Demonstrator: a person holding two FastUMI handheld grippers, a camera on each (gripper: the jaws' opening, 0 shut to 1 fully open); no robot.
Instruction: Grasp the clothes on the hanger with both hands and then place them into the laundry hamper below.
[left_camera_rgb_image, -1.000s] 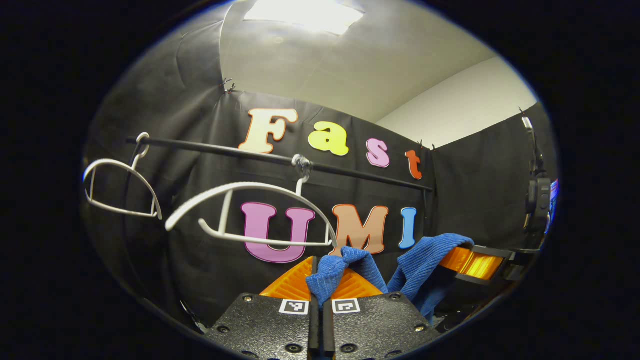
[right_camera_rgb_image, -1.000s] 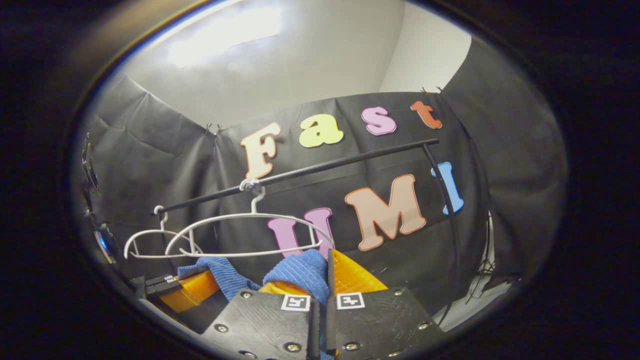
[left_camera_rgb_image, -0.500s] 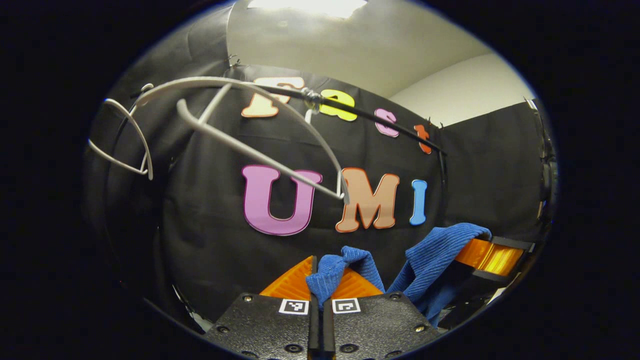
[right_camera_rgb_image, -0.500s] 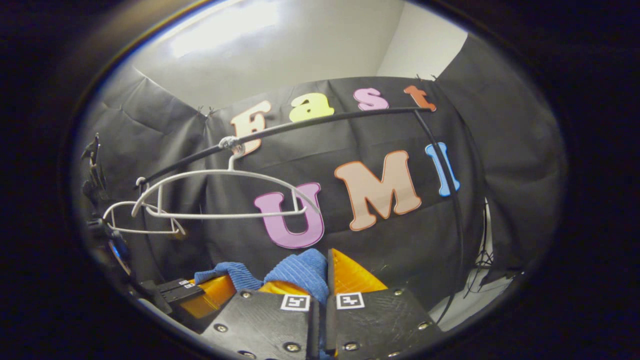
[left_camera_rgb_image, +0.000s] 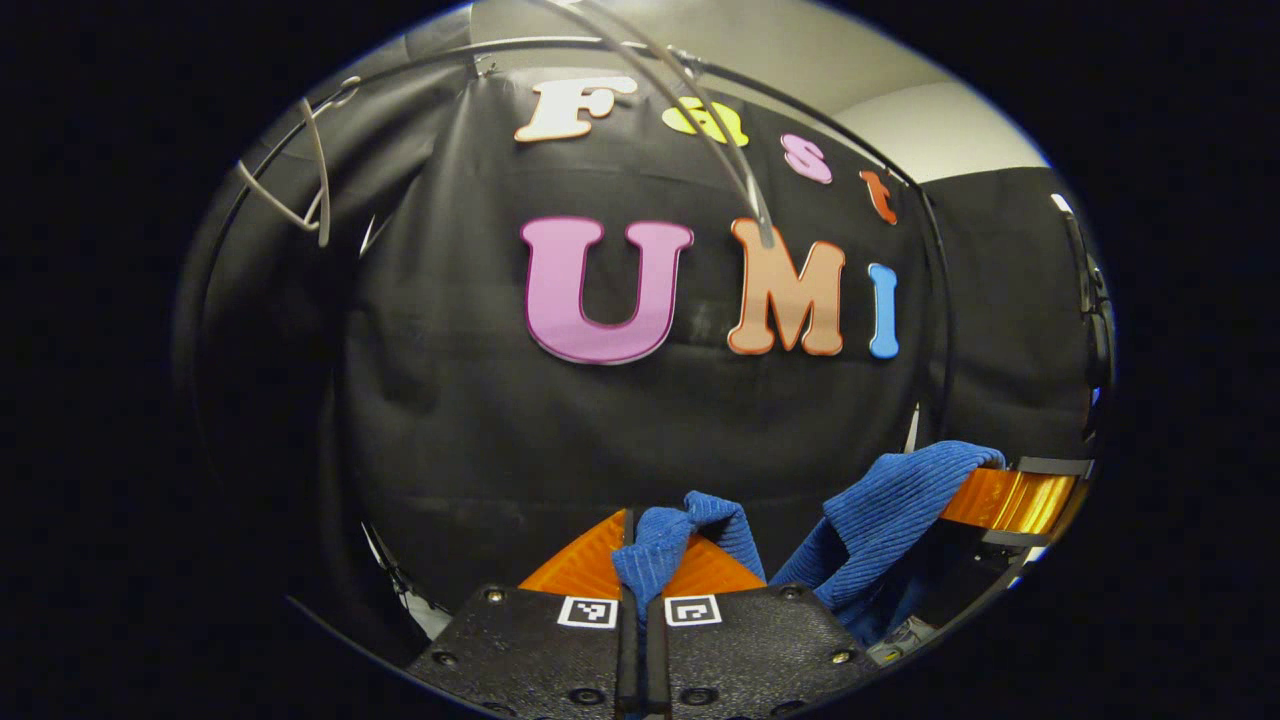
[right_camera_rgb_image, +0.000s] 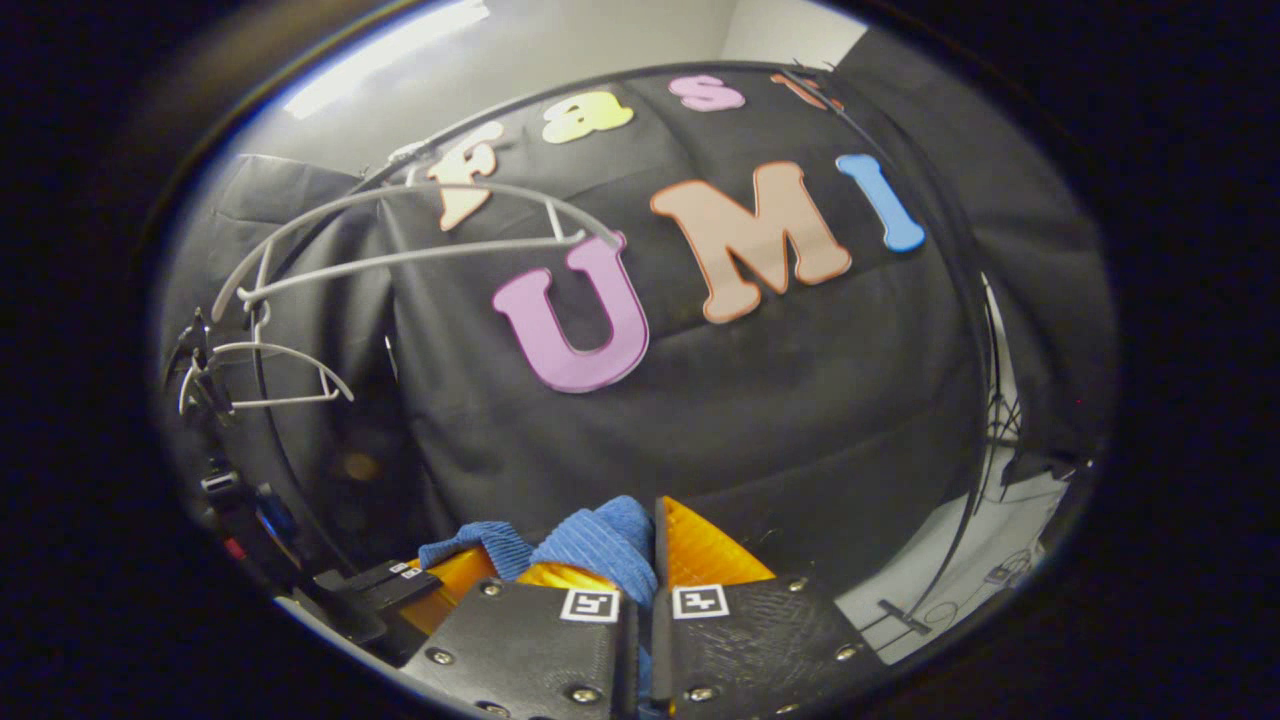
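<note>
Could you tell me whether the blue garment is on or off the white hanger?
Off. The blue garment is pinched in both grippers' shut jaws, and the white hanger above hangs bare.

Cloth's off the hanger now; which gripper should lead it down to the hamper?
Neither clearly. The left gripper and right gripper each pinch a fold of the blue cloth, the white hanger hangs bare above, so probably lower both together.

Black cloth wall (left_camera_rgb_image: 620, 430) across the background, creased and hung in panels. Black horizontal rail (right_camera_rgb_image: 600, 82) in front of it, near the top, bowed by the lens. Black upright post (right_camera_rgb_image: 985, 330) descending from the rail's right end. Pale ceiling (right_camera_rgb_image: 560, 50) above, with a bright ceiling light (right_camera_rgb_image: 390, 55). White room wall (left_camera_rgb_image: 940, 130) beyond the cloth. Pale floor (right_camera_rgb_image: 960, 590) at lower right, thin cables (right_camera_rgb_image: 1003, 420) beside the post.
</note>
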